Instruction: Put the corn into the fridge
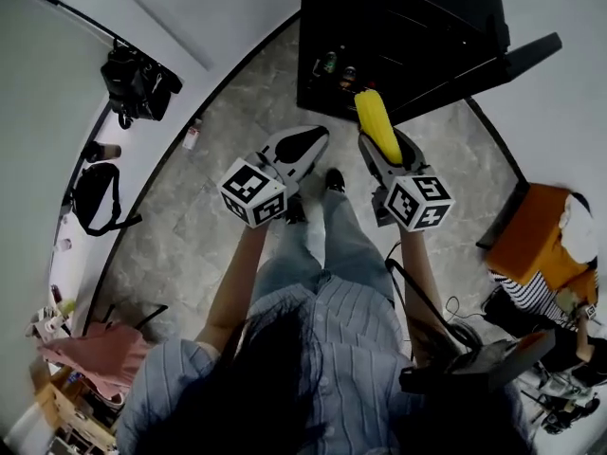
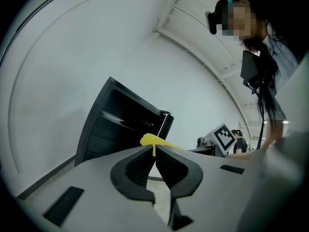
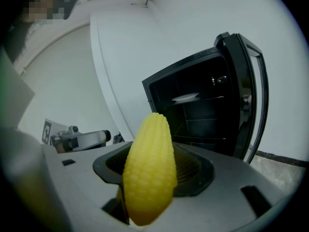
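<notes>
1. While the person is standing in front of the open fridge (image 1: 398, 36), the head view is showing the right gripper (image 1: 379, 145) carrying the corn (image 1: 377, 121) out front, tip aimed at the dark cavity. My read: it's being lined up for insertion. The left gripper (image 1: 302, 145) is riding just beside it, carrying nothing. The fridge door (image 1: 531, 53) is standing open on the right, so the left one probably has no job right now. Both are hanging above the floor (image 1: 218, 216), short of the fridge.
2. Left gripper view: the jaws are sitting almost together, with only a thin slit between the tips and nothing clamped. The yellow showing over and through the slit is the corn (image 2: 159, 140) beyond, in the other gripper. The fridge (image 2: 120, 124) is sitting ahead-left.
3. Right gripper view: the right gripper (image 3: 153, 170) is clamping the corn (image 3: 149, 163), jaws apart only to cob width and gripping its rear part. The tapered end is leading. That's leaving most of the cob free ahead, which should be helping it reach a shelf first. The fridge (image 3: 203, 110) is facing the camera with its shelves (image 3: 203, 121) visible and the fridge door (image 3: 251, 95) at right. The corn isn't inside yet.
</notes>
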